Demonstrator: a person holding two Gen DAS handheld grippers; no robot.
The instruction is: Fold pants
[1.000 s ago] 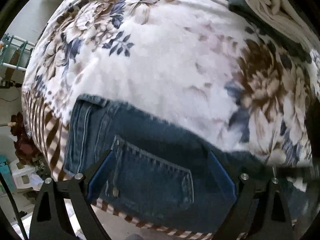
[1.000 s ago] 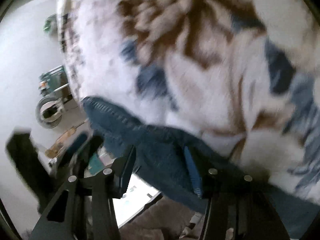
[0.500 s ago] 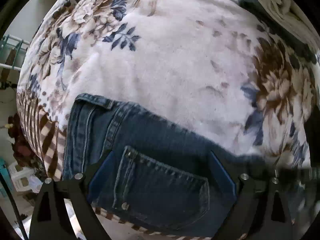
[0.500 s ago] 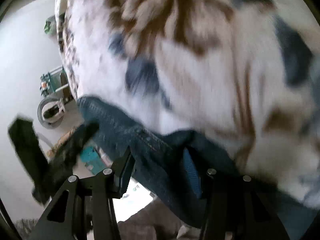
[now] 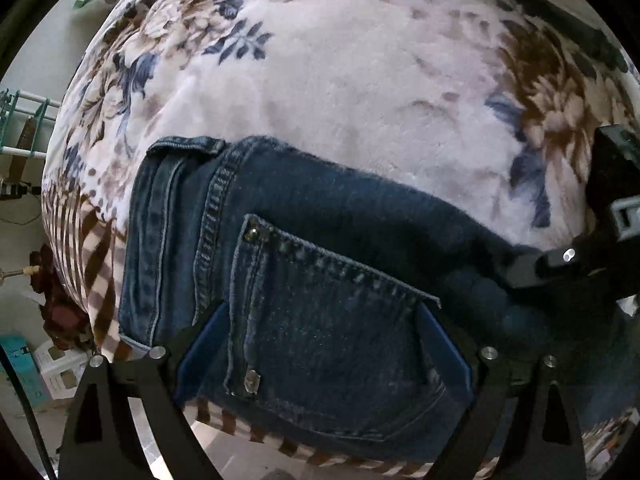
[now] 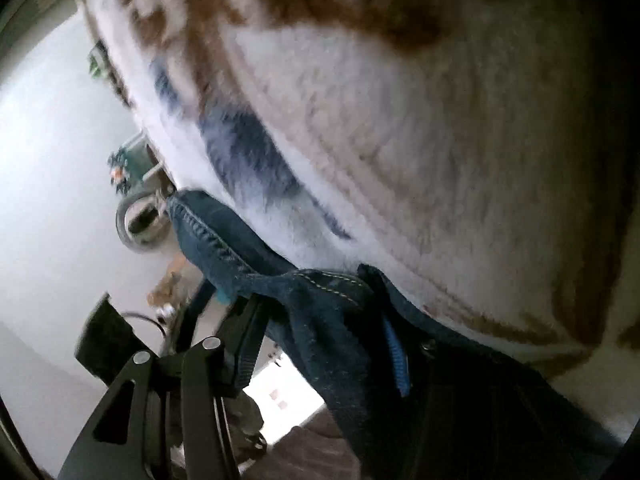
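Dark blue jeans [image 5: 328,280] lie at the near edge of a bed covered by a floral blanket [image 5: 340,72], back pocket and waistband facing up. My left gripper [image 5: 324,332] is open, its blue pads spread wide over the back pocket. My right gripper [image 6: 320,344] also shows at the right of the left wrist view [image 5: 560,264]. It is open, with a raised fold of the jeans [image 6: 320,312] between its jaws, close over the blanket [image 6: 420,140].
The bed's striped edge [image 5: 92,248] drops to the floor on the left, where boxes [image 5: 24,364] and a teal rack [image 5: 24,120] stand. A round metal object [image 6: 140,224] sits on the floor beyond the bed edge.
Both grippers have moved forward and down onto the jeans. The left gripper now straddles the back pocket. The right gripper has closed in on the denim fold at the bed edge.
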